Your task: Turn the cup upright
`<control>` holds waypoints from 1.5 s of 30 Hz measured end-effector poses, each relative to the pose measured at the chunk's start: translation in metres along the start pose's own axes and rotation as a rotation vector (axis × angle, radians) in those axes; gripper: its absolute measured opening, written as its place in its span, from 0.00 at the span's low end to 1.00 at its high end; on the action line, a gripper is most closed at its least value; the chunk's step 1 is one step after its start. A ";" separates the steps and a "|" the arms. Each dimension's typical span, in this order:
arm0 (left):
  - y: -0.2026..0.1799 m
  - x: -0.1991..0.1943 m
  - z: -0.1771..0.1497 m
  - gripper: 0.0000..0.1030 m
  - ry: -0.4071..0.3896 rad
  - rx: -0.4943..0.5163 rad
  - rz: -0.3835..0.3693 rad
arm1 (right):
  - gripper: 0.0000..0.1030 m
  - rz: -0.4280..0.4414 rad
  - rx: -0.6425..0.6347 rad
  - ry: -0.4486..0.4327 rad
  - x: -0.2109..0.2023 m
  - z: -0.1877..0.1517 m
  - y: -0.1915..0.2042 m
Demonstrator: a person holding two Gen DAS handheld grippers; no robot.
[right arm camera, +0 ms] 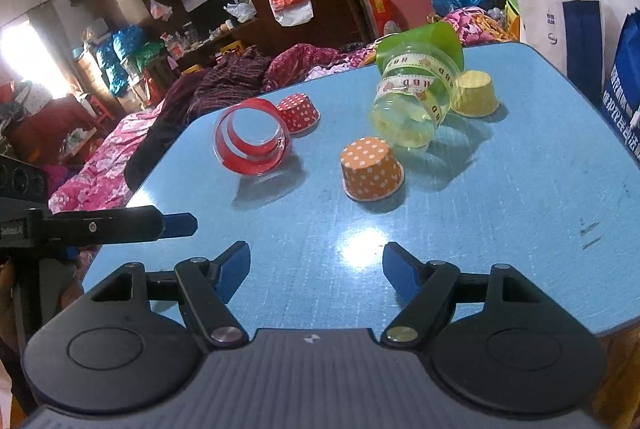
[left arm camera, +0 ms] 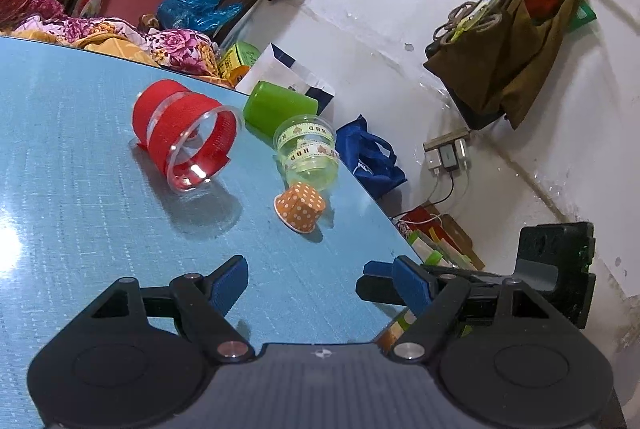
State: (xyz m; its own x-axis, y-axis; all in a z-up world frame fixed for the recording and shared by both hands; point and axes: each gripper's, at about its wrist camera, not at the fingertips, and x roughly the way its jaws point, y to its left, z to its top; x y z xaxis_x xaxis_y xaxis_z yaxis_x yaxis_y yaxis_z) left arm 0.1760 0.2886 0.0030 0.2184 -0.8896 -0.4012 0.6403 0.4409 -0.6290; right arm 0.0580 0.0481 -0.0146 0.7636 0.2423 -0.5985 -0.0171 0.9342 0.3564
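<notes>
Several cups lie or stand on the blue table. A clear cup with red bands lies on its side. A clear cup with a cream ribbon lies tilted against a green cup. An orange dotted paper cup stands upside down. My left gripper is open and empty near the table's edge. My right gripper is open and empty in front of the orange cup. The left gripper's finger shows in the right wrist view.
A red dotted paper cup and a yellow paper cup stand upside down at the back. Bedding lies beyond the table's left edge. Bags and a power strip are on the floor to the right.
</notes>
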 end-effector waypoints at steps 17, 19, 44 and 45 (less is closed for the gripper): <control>-0.009 -0.022 -0.007 0.79 -0.042 0.013 0.022 | 0.98 0.074 -0.478 0.078 -0.059 -0.037 0.049; -0.013 -0.028 -0.010 0.79 -0.053 0.019 0.029 | 0.98 0.083 -0.570 0.107 -0.062 -0.050 0.062; -0.026 -0.049 -0.031 0.79 -0.080 0.067 0.014 | 0.81 -0.019 -1.296 0.576 0.009 -0.110 0.127; -0.024 -0.050 -0.032 0.79 -0.082 0.063 0.013 | 0.80 -0.010 -1.296 0.580 0.010 -0.111 0.129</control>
State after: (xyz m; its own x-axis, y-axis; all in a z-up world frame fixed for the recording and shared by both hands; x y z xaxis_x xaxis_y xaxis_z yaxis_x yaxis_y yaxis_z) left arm 0.1263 0.3261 0.0173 0.2850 -0.8916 -0.3519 0.6817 0.4466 -0.5795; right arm -0.0081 0.1999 -0.0546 0.4037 0.0097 -0.9149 -0.8256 0.4347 -0.3597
